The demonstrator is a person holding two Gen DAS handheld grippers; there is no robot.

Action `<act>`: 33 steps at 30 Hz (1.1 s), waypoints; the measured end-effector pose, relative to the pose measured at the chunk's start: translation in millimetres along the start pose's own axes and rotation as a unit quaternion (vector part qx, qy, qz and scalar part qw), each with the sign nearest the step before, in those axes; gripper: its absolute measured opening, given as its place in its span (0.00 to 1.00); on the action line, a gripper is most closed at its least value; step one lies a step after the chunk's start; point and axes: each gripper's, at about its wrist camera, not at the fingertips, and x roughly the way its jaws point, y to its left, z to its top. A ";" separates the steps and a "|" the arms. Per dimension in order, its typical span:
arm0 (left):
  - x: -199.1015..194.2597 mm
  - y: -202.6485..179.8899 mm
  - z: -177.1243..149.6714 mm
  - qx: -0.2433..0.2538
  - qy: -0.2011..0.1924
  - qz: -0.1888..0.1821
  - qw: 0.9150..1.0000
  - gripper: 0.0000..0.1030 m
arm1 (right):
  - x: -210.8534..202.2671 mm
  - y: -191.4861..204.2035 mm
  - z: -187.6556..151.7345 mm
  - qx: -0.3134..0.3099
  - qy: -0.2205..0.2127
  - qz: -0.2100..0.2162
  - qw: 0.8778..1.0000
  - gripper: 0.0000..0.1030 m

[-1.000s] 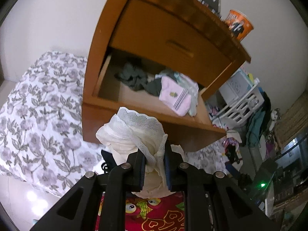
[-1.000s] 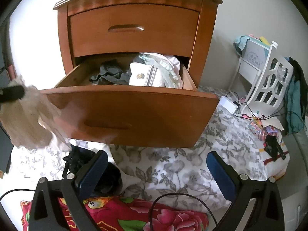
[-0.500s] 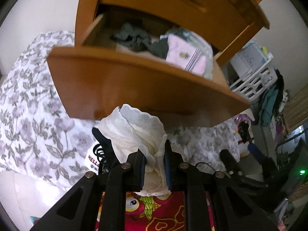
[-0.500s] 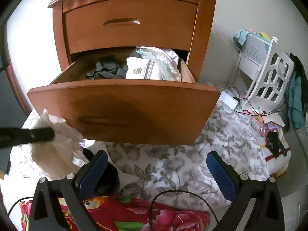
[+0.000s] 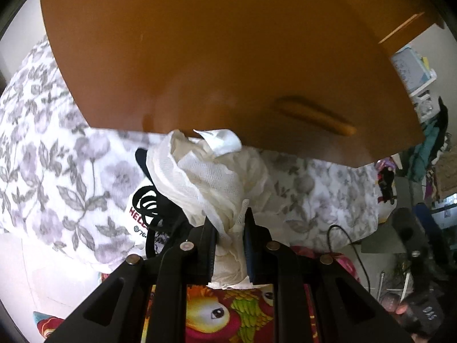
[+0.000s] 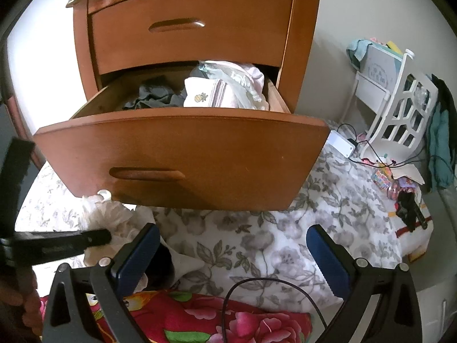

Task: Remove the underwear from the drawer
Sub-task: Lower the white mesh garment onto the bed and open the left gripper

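Inspector A: The left gripper (image 5: pixel 228 231) has its jaws clenched on a bundle of cream mesh underwear (image 5: pixel 211 180). The fabric bulges above the fingers and hangs below them.

Inspector B: Location of that item?

Inspector A: Outside the drawer (image 6: pixel 182 154), low in front of its wooden face, above the floral bedsheet (image 6: pixel 257 245). Its top edge lies just under the drawer's lower rim in the left wrist view. In the right wrist view the same cream bundle (image 6: pixel 111 211) shows at lower left, beside the left gripper's dark finger.

Inspector B: And the right gripper?

Inspector A: The right gripper (image 6: pixel 231 260) has its jaws released and wide apart, with nothing between the blue pads (image 6: pixel 328 260). It faces the nightstand (image 6: pixel 194 23).

Inspector B: Drawer contents?

Inspector A: The lower drawer is pulled out. Inside lie a dark grey garment (image 6: pixel 154 97) at left and a folded pale garment with a pineapple emblem (image 6: pixel 205 97) at right, against further light fabric. The upper drawer (image 6: pixel 188 25) is closed.

Inspector B: Surroundings?

Inspector A: A red patterned cloth (image 6: pixel 200 320) lies nearest the camera, and a black cable (image 6: pixel 251 283) crosses the sheet.
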 end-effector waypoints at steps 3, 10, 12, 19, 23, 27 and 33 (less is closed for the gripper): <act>6.2 1.6 -0.6 -0.002 0.008 0.002 1.000 0.16 | 2.3 1.0 -0.6 -0.001 0.002 0.001 1.000 1.00; 25.7 -3.1 -2.1 0.003 0.032 -0.002 0.999 0.17 | 7.0 1.4 -1.3 -0.002 0.007 0.001 1.000 1.00; 32.0 -3.7 -2.7 0.004 0.040 -0.003 0.999 0.17 | 7.4 1.4 -1.7 -0.002 0.008 0.001 1.000 1.00; 36.4 -4.6 -3.5 0.003 0.049 -0.001 0.999 0.18 | 8.3 2.3 -1.3 -0.003 0.009 0.000 1.000 1.00; 29.1 -3.9 -3.0 -0.005 0.044 0.000 0.999 0.30 | 7.6 2.5 -1.3 -0.003 0.009 -0.001 1.000 1.00; 16.1 -6.1 -1.5 -0.006 0.035 -0.002 0.999 0.46 | 5.3 1.9 -1.3 -0.004 0.007 -0.001 1.000 1.00; -12.6 -9.7 3.7 -0.013 0.010 -0.018 1.000 0.65 | 3.2 1.8 -1.3 -0.005 0.005 -0.001 1.000 1.00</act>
